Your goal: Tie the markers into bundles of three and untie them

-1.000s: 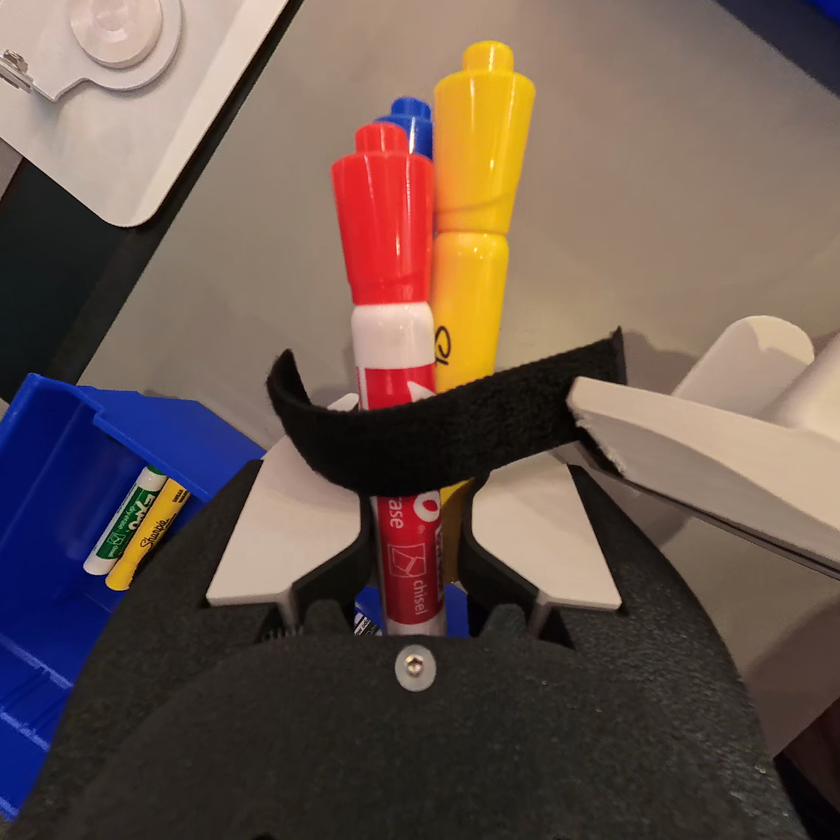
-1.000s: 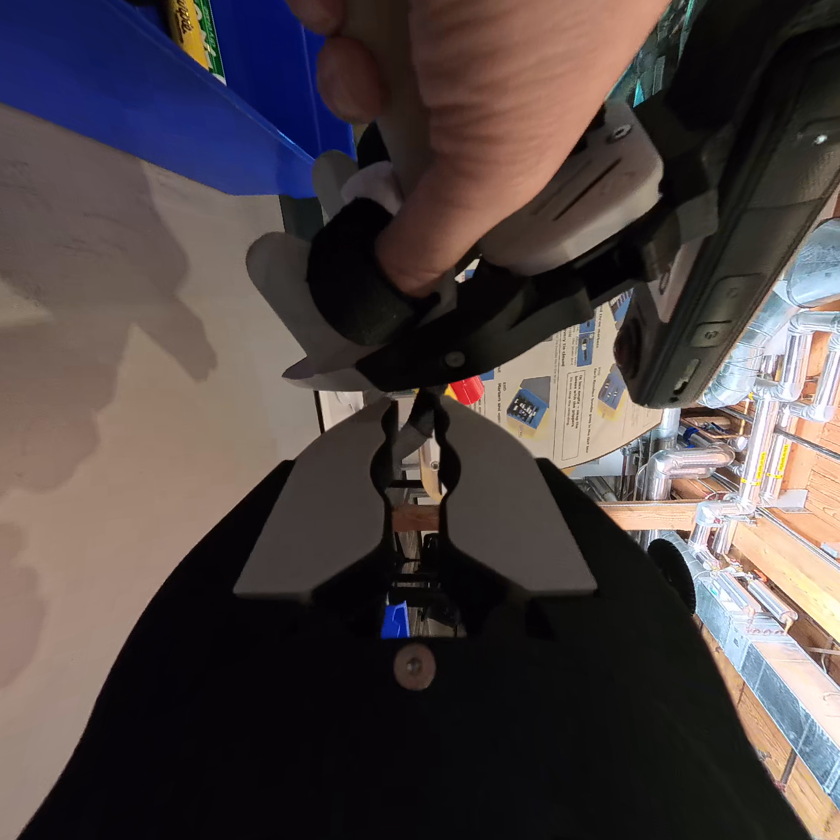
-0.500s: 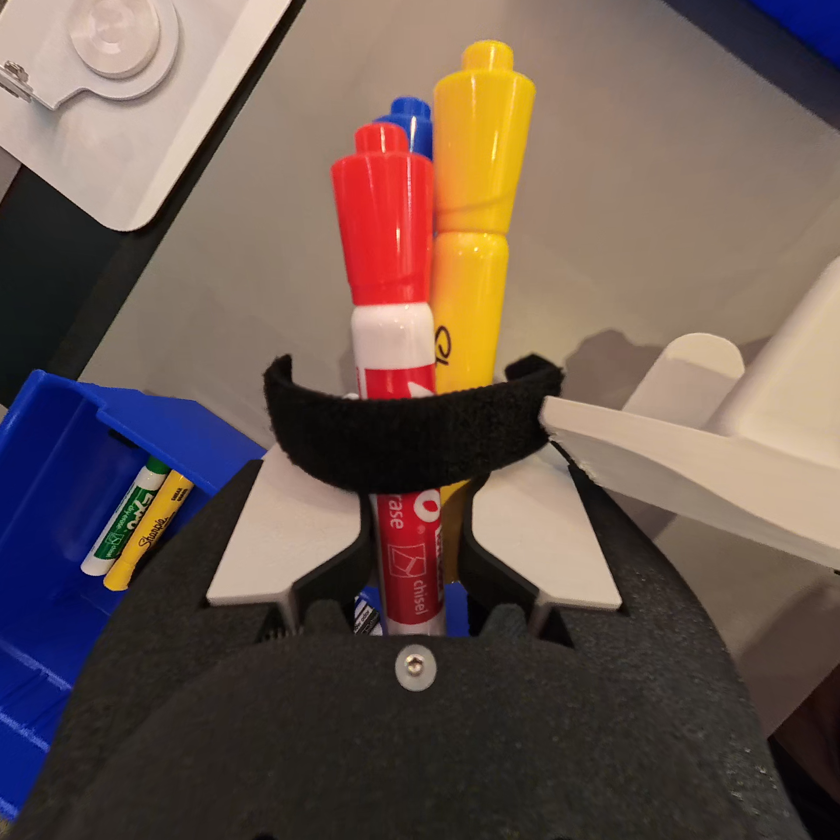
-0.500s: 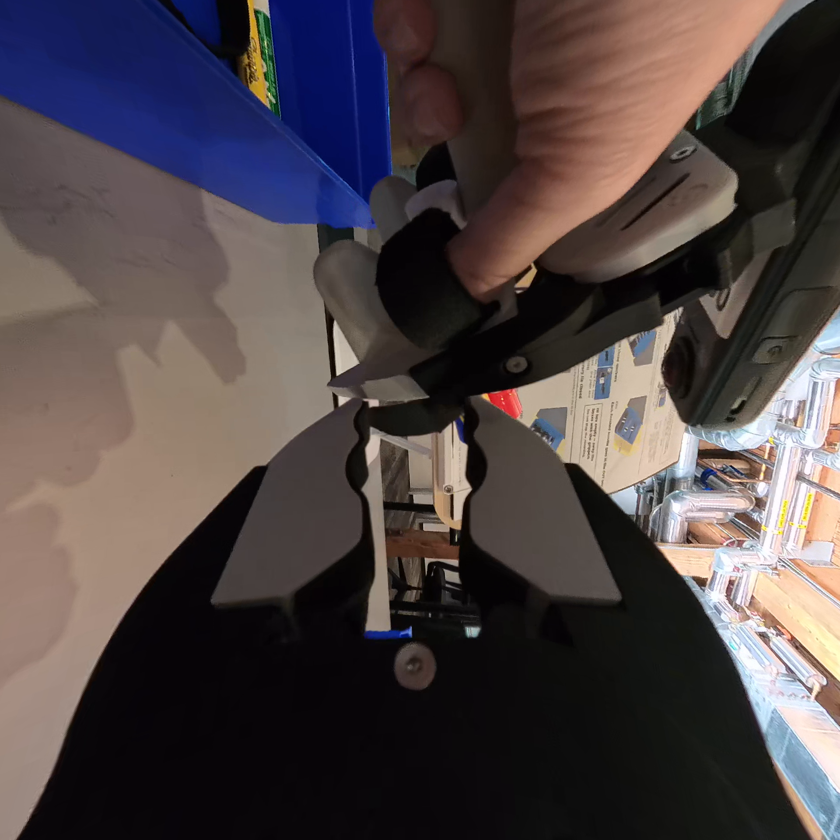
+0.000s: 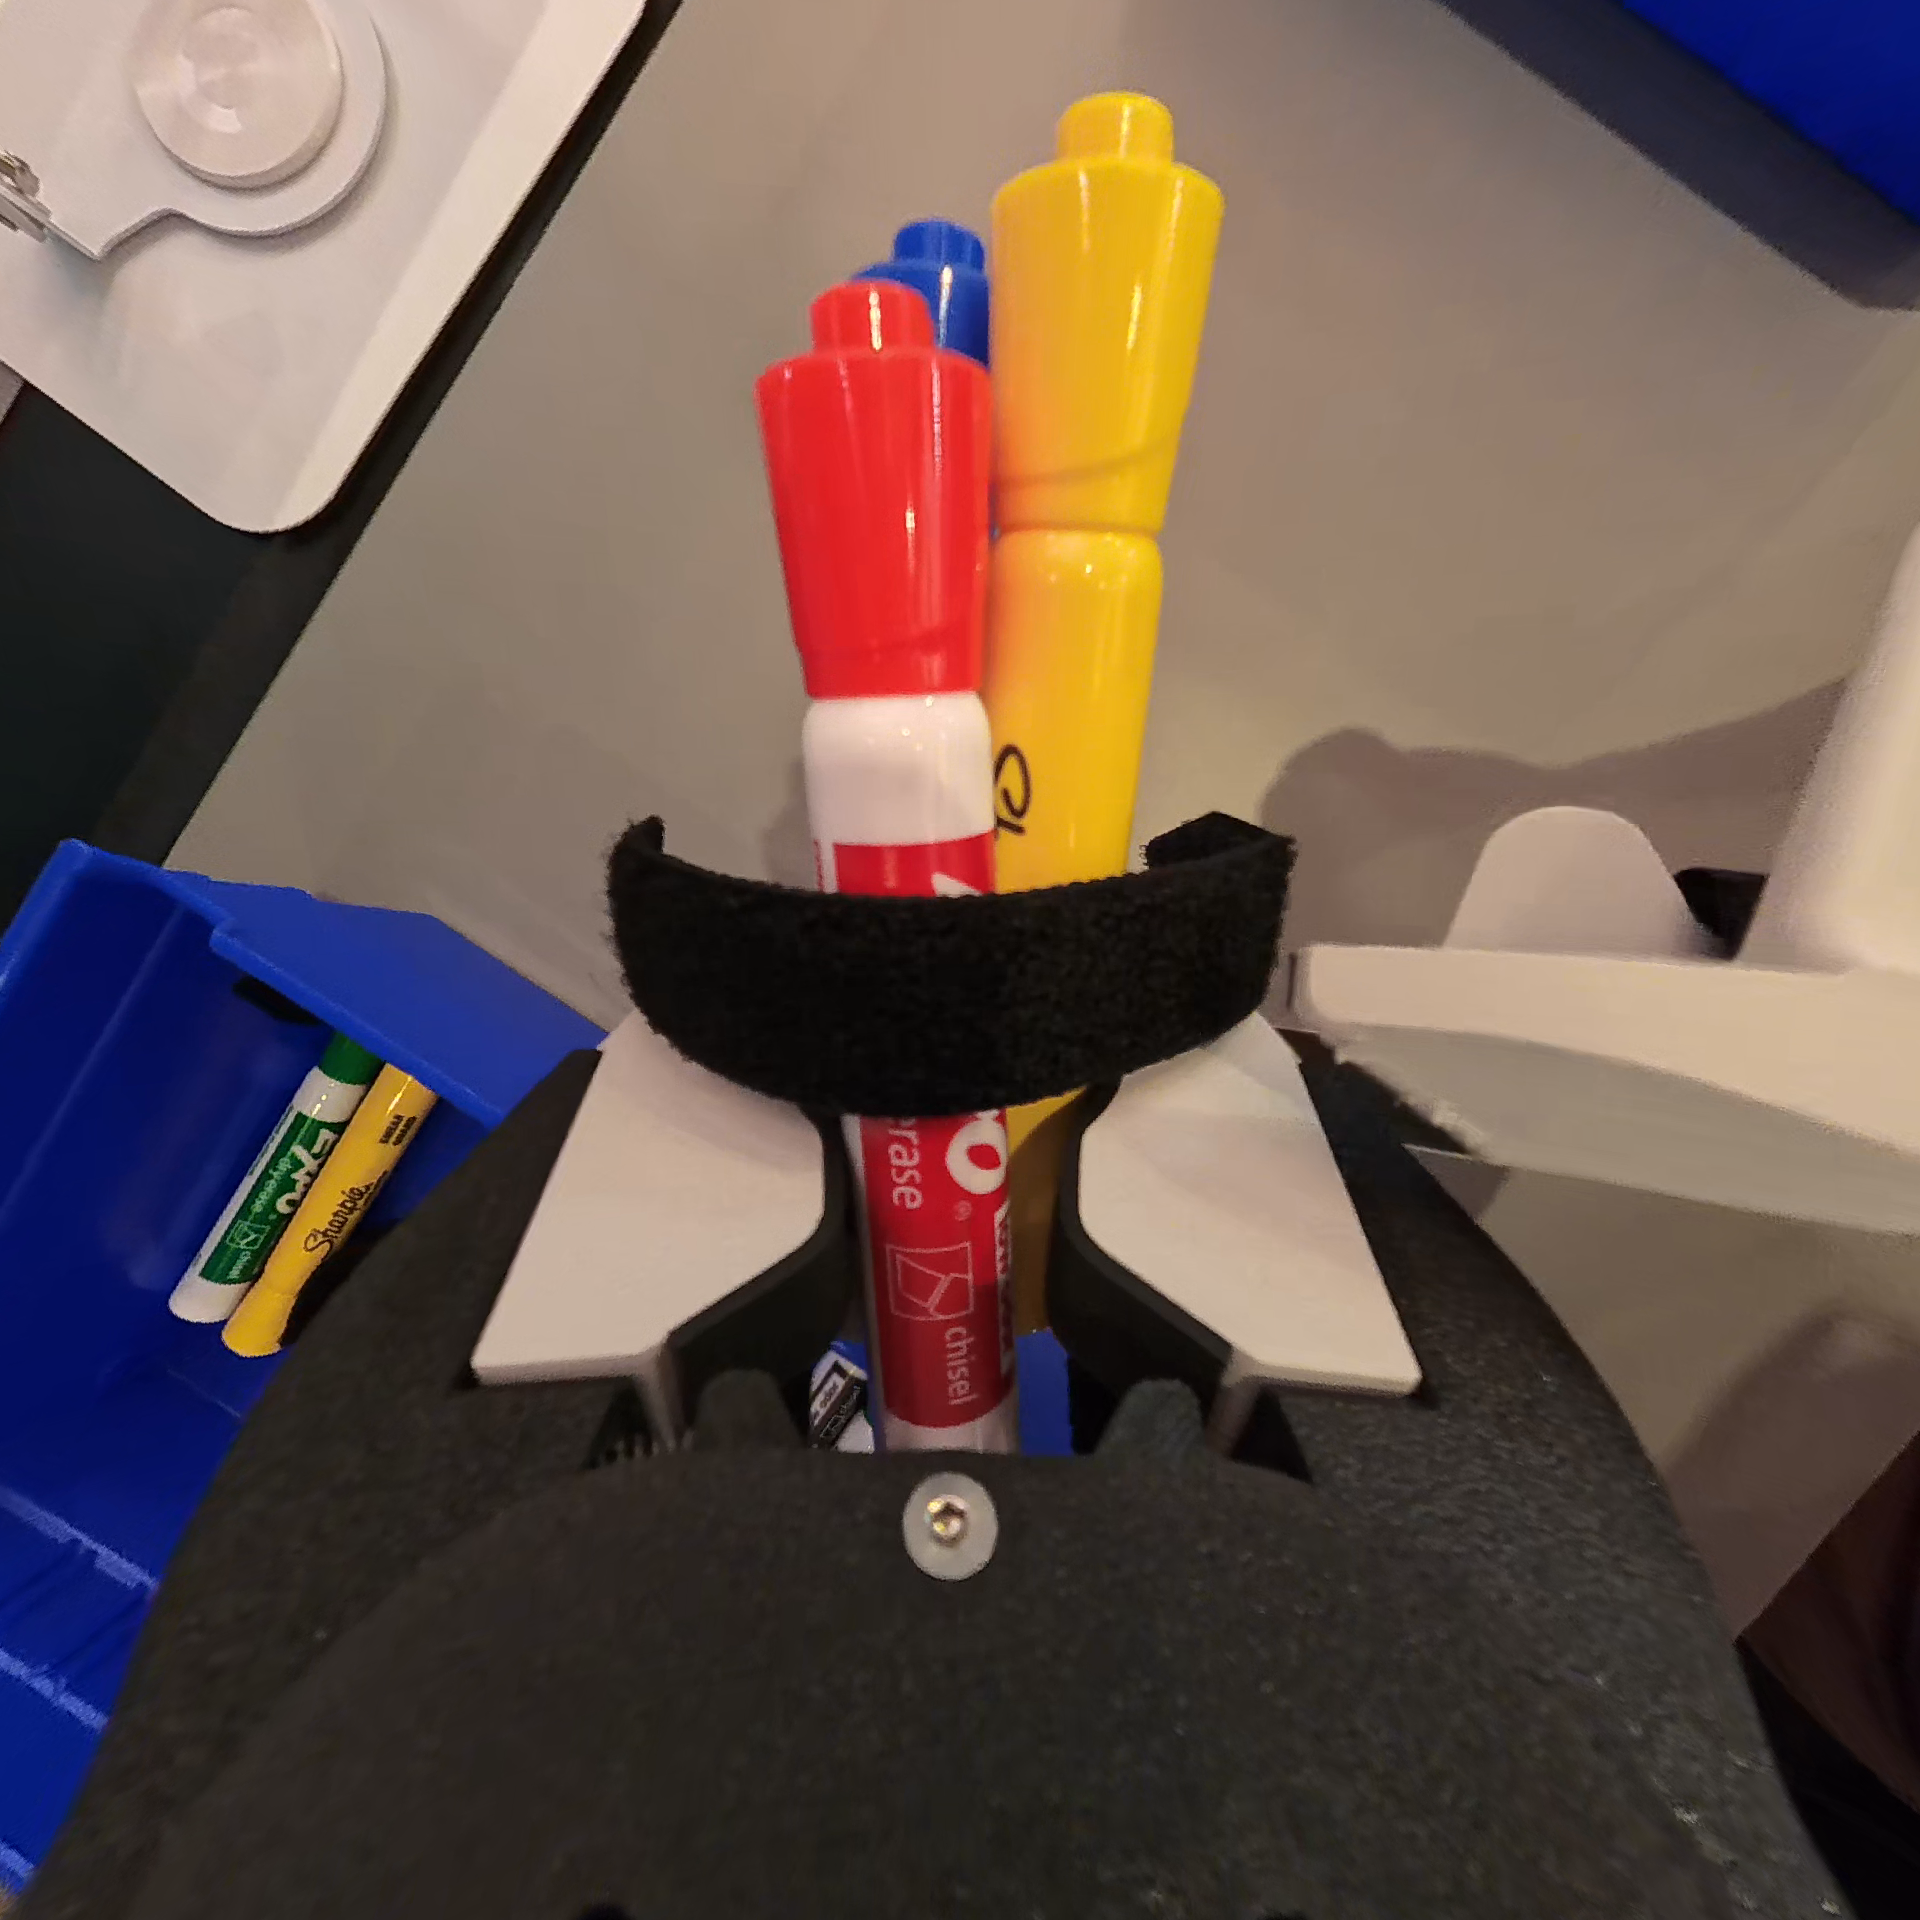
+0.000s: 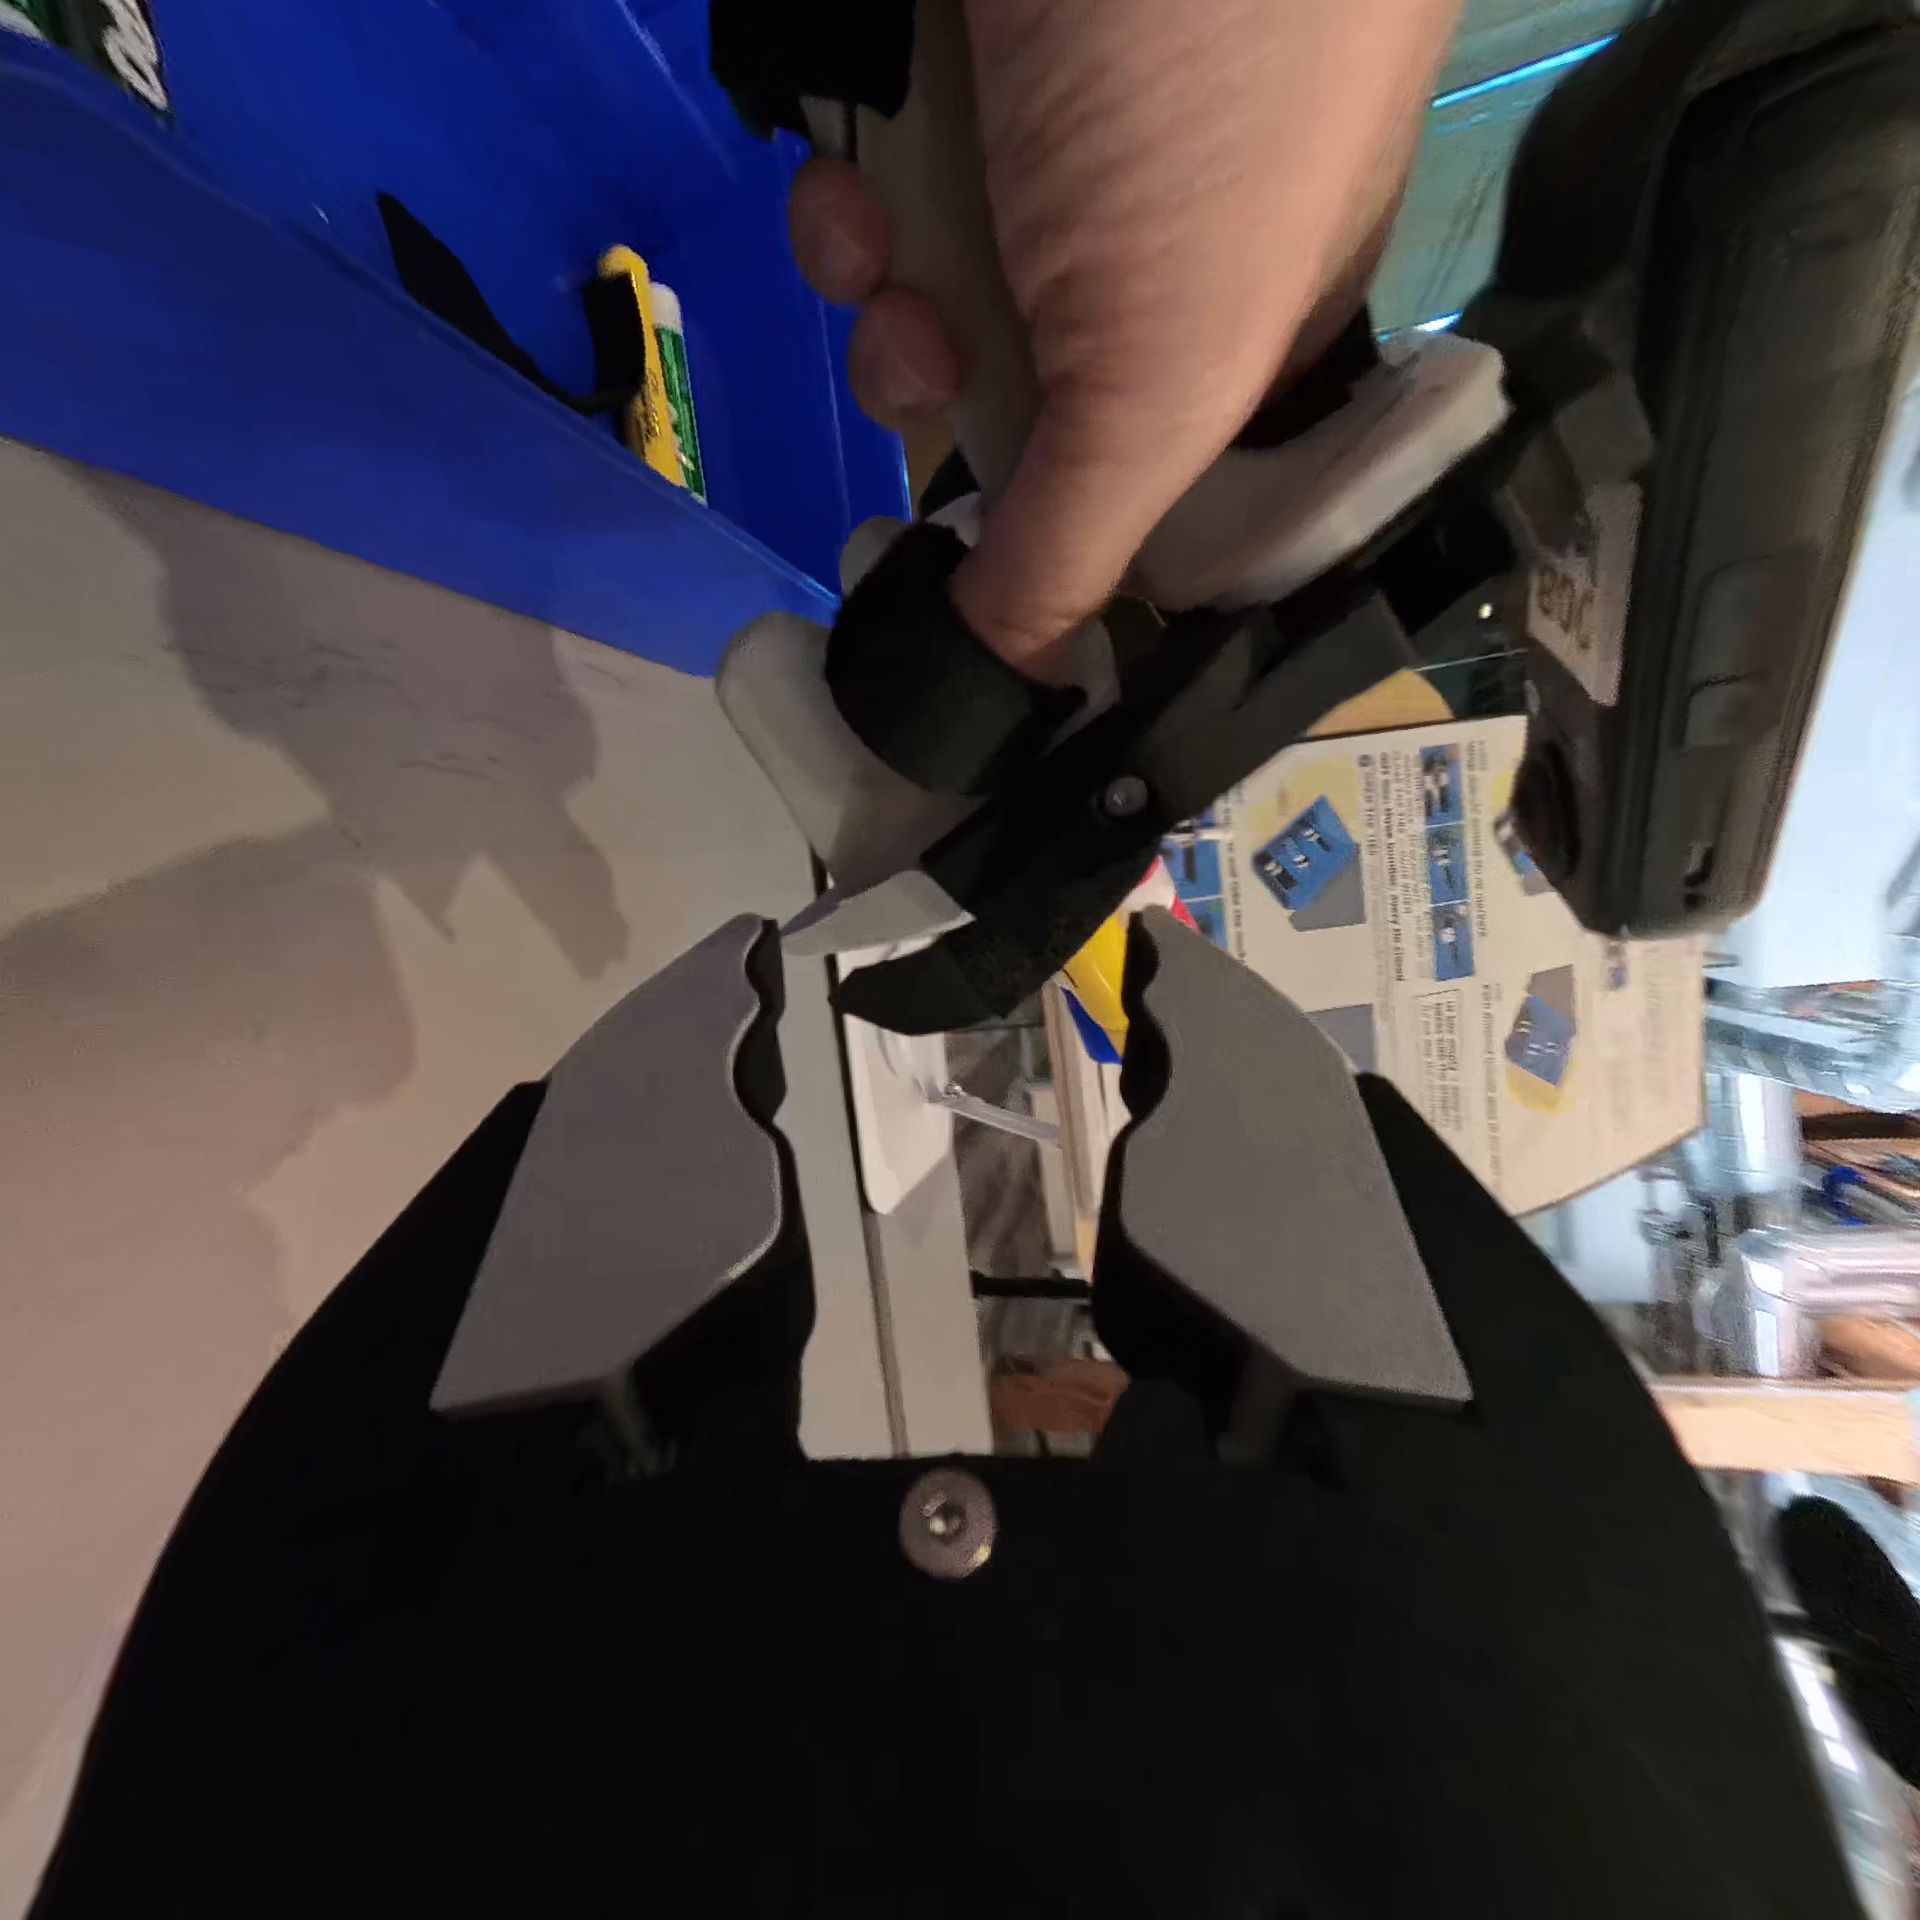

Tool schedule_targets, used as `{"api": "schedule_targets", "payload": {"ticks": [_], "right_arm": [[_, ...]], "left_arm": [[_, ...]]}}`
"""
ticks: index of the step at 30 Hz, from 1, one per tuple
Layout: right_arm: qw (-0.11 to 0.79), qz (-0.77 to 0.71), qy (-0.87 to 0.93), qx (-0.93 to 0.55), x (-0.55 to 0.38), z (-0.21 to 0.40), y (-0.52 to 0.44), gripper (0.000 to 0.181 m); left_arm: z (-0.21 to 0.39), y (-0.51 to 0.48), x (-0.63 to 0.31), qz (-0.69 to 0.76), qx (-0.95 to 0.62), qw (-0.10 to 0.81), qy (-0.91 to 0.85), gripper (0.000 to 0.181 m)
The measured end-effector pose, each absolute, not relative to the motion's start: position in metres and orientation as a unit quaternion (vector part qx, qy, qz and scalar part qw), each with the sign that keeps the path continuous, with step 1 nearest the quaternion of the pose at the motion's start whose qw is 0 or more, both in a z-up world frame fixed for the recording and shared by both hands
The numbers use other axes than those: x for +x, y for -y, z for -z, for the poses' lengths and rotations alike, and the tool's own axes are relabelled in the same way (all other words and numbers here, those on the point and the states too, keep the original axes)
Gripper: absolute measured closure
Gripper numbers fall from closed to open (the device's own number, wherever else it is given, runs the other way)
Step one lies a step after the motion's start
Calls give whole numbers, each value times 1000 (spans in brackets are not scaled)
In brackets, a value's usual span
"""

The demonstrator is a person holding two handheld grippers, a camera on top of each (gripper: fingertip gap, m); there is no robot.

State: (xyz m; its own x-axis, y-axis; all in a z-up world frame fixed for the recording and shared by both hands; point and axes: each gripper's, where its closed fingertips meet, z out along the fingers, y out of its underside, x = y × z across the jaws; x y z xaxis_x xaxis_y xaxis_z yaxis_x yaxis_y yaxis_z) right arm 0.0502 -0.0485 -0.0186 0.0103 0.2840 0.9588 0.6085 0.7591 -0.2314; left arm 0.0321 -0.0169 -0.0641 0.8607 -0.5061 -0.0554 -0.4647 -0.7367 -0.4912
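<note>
My left gripper (image 5: 951,1049) is shut on three upright markers: red (image 5: 883,582), yellow (image 5: 1091,416) and, behind them, blue (image 5: 935,281). A black hook-and-loop strap (image 5: 935,987) curves loosely round their front, just above the fingers, both ends pointing away. My right gripper (image 6: 951,935) is open; the strap's free end (image 6: 935,987) lies between its fingertips, not pinched. In the left wrist view one of its white fingers (image 5: 1558,1039) reaches in from the right, its tip just beside the strap. A hand (image 6: 1143,312) holds the left gripper.
A blue bin (image 5: 104,1039) at the left holds a green and a yellow marker (image 5: 301,1174); it also shows in the right wrist view (image 6: 312,312). A white plate with a round disc (image 5: 208,156) lies at the grey table's (image 5: 1455,468) far left. A poster (image 6: 1455,935) stands behind.
My right gripper was shut on the strap's end and held it out to the right. It has opened and let go; the strap now hangs loosely round the markers. The left gripper still holds them.
</note>
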Motion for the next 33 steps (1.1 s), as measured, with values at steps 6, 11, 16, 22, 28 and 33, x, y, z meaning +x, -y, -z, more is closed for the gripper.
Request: {"api": "schedule_targets", "payload": {"ticks": [6, 11, 16, 22, 28, 33], "right_arm": [[577, -112, 725, -358, 67, 6, 60, 108], [515, -351, 665, -411, 92, -20, 50, 104], [447, -489, 617, -425, 95, -21, 48, 83], [417, -590, 577, -382, 91, -23, 62, 77], [432, -635, 553, -323, 92, -31, 81, 74], [394, -694, 522, -300, 93, -42, 100, 74]], "left_arm": [[63, 26, 30, 48, -928, 243, -277, 139], [56, 37, 34, 68, -919, 244, -302, 139], [41, 50, 44, 94, -903, 262, -326, 139], [26, 72, 68, 130, -872, 271, -385, 138], [13, 93, 88, 164, -838, 280, -439, 139], [0, 105, 96, 198, -812, 298, -462, 139]]}}
